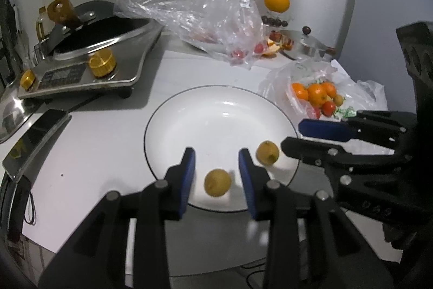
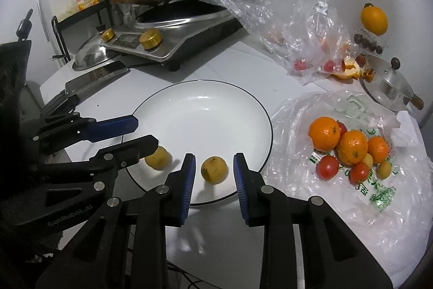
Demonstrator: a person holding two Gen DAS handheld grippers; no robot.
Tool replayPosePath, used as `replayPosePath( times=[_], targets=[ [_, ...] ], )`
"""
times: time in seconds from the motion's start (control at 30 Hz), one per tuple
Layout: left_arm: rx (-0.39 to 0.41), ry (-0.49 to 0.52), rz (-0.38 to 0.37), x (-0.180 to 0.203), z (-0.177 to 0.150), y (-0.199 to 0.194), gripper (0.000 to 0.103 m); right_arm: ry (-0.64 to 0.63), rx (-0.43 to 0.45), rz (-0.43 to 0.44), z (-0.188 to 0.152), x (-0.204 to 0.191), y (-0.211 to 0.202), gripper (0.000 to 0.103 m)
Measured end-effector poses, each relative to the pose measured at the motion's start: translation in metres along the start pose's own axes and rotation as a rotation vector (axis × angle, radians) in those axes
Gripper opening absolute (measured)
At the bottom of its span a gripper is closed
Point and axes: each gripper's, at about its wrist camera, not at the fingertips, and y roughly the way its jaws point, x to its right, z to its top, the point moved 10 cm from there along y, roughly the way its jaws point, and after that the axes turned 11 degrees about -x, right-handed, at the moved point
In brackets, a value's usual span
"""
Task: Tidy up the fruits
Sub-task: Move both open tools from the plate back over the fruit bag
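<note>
White plate (image 1: pixel 189 110) is set near the front edge of the counter (image 1: pixel 108 142), carrying two small yellow fruits at its near rim; each fruit is framed by one pair of tongs; both pairs are open and nothing is gripped. The left fruit (image 1: pixel 217 182) is seen between the spread blue pads of the left tongs (image 1: pixel 217 175), untouched; the right fruit (image 2: pixel 214 169) likewise lies free between the pads of the right tongs (image 2: pixel 213 175). Both tongs are held low and level, side by side, pointed across the plate. Oranges (image 2: pixel 351 146) and tomatoes are left in the open bag (image 2: pixel 379 194) toward the right edge, likely kept near for sorting onto the plate.
</note>
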Motion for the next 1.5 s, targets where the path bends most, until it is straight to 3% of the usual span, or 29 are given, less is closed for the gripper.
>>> replayPosePath(
  times=[0.6, 0.67, 0.73, 0.9, 1.03, 1.5],
  targets=[
    [0.038, 0.005, 0.027, 0.017, 0.006, -0.021, 0.035, 0.018, 0.063, -0.020, -0.005, 0.013, -0.037, 0.031],
    [0.043, 0.003, 0.032, 0.021, 0.008, -0.022, 0.035, 0.025, 0.071, -0.024, -0.006, 0.018, -0.041, 0.032],
    [0.042, 0.006, 0.036, 0.026, 0.010, -0.021, 0.035, 0.035, 0.078, -0.028, -0.007, 0.025, -0.047, 0.040],
    [0.049, 0.022, 0.037, 0.042, 0.014, -0.023, 0.036, 0.053, 0.100, -0.039, -0.012, 0.042, -0.061, 0.041],
    [0.061, 0.008, 0.013, 0.054, 0.019, -0.027, 0.063, 0.071, 0.119, -0.047, -0.017, 0.058, -0.072, 0.041],
    [0.043, 0.068, -0.004, 0.112, 0.029, -0.020, 0.064, 0.148, 0.149, -0.062, -0.040, 0.117, -0.092, 0.041]
  ],
)
